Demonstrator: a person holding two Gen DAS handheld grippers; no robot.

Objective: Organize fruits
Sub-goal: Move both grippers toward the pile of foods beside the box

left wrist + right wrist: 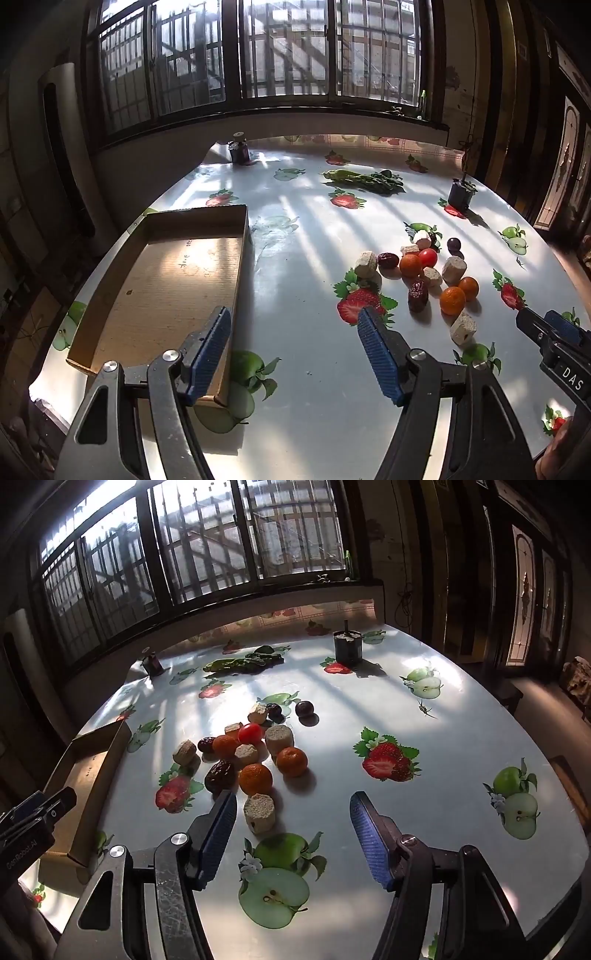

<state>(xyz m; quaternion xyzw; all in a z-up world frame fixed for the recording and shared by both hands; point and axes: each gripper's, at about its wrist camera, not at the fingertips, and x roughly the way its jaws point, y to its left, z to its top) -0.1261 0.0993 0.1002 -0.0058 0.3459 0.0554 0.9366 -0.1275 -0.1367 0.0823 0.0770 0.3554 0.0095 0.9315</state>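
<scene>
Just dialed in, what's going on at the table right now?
Nothing is picked up yet. Both the left gripper and the right gripper hang open over the table, each empty. The cardboard tray on the left holds no fruit. The fruits sit loose in a pile mixed with pale cork-like chunks: three small oranges, with the nearest orange just ahead of the right gripper, a cherry tomato and dark dates.
</scene>
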